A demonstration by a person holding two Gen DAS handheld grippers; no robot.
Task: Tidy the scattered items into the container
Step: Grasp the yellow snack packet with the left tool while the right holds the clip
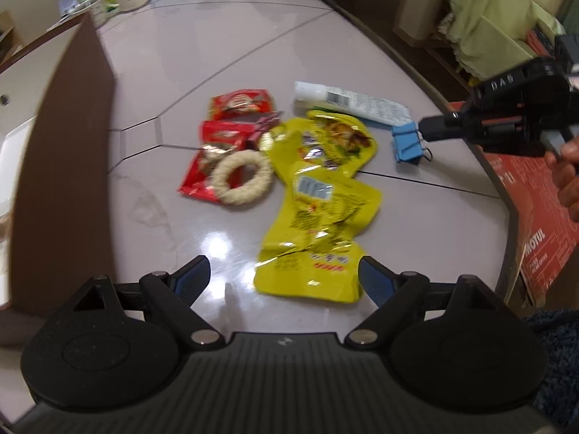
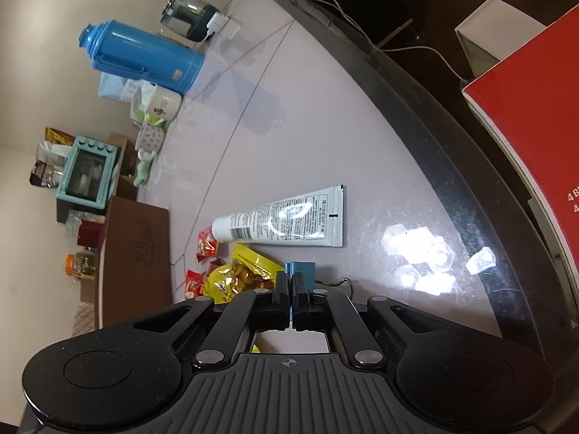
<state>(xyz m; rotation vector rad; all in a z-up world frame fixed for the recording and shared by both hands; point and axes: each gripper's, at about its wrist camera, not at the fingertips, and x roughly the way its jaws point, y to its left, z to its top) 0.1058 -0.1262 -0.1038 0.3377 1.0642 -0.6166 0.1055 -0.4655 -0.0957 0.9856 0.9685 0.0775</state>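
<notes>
Early stage: right gripper (image 2: 291, 289) jaws clamp blue binder clip (image 1: 408, 142); left gripper (image 1: 286, 275) jaws spread, empty. Snack packets (image 1: 318, 195), tube (image 2: 282, 222) undone on desk (image 1: 217, 54).

Glossy pale table (image 1: 253, 54) (tile-lined) with yellow pouches (image 1: 325, 195), red packets (image 1: 231, 126), woven ring (image 1: 240, 177), white tube (image 2: 282, 222).
</notes>
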